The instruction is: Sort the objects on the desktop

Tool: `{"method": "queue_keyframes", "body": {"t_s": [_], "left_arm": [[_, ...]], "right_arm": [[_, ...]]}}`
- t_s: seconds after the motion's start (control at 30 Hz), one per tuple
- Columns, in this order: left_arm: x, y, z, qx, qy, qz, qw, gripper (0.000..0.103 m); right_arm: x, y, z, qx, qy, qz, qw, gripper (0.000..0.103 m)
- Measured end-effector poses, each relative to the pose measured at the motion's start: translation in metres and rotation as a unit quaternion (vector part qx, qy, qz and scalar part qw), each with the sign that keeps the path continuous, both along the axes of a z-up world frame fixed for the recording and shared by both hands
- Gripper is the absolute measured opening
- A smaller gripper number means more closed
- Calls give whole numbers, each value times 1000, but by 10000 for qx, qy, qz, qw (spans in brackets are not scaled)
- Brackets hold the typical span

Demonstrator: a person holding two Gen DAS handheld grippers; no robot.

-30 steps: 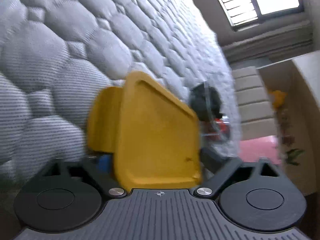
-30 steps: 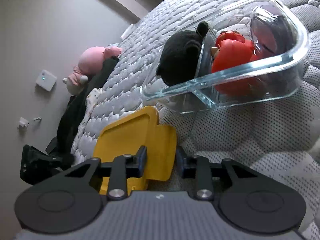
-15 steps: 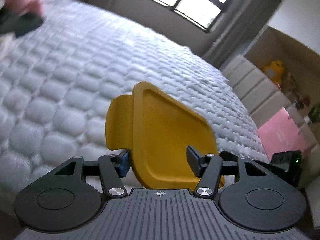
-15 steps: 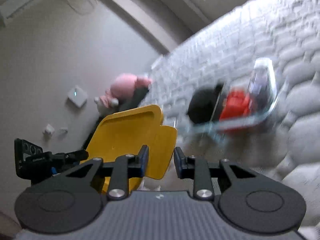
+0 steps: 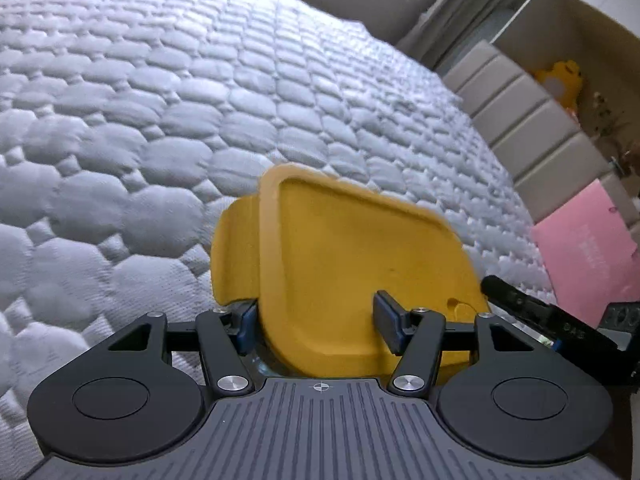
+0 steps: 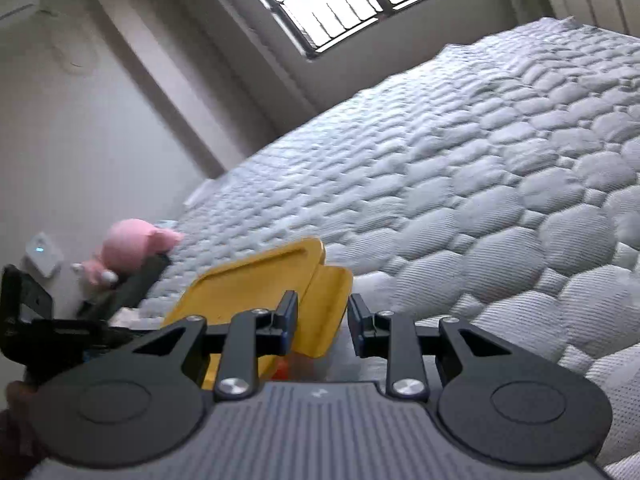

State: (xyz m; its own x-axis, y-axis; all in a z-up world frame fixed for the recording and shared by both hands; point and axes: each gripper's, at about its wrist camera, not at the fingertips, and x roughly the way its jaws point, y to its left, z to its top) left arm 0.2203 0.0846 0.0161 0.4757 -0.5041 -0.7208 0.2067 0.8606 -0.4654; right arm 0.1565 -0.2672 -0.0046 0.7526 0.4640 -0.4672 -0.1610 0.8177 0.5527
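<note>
Yellow lid, plastic, rounded corners, raised rim, flap-like latch tab on its side. Held between both tools above the quilted mattress. Left tool with fingers wide around the lid's near edge; left pad against the rim, right pad lying over the lid face, so cannot tell whether clamped. Right tool with fingers apart either side of the tab, a gap showing beside the right finger. Mattress grey-white, hexagon-stitched, puffy. Lid's underside hidden; something clear and something red beneath it, hard to make out. Pink plush toy blurred at the bed's far edge.
</note>
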Motion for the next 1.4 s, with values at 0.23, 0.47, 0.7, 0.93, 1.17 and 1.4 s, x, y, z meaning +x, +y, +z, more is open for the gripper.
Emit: {"method": "queue_keyframes", "body": {"t_s": [0.23,0.47,0.7,0.93,1.17,1.4], "left_arm": [[-3,-1,-4,183,-26,-49,9998,61],[-36,-2,20,626,-508,-159,9966,71],[-52,2,40,883,-905,-173,9918,78],[-23,31,30,171,-844,509,9950,87],[9,34,-1,-410,-204,543,9975,87],[-2,30,-8,-289,-128,447,9985,91]], "right_arm": [[8,-2,-19,59,81,20,9999,19],[1,-1,-20,134,94,72,9998,27],[-5,-16,-16,448,67,-85,9989,39],[4,-27,-29,577,272,-443,9970,53],[29,-15,-45,934,529,-436,9933,49],[22,13,-26,147,191,-74,9997,43]]}}
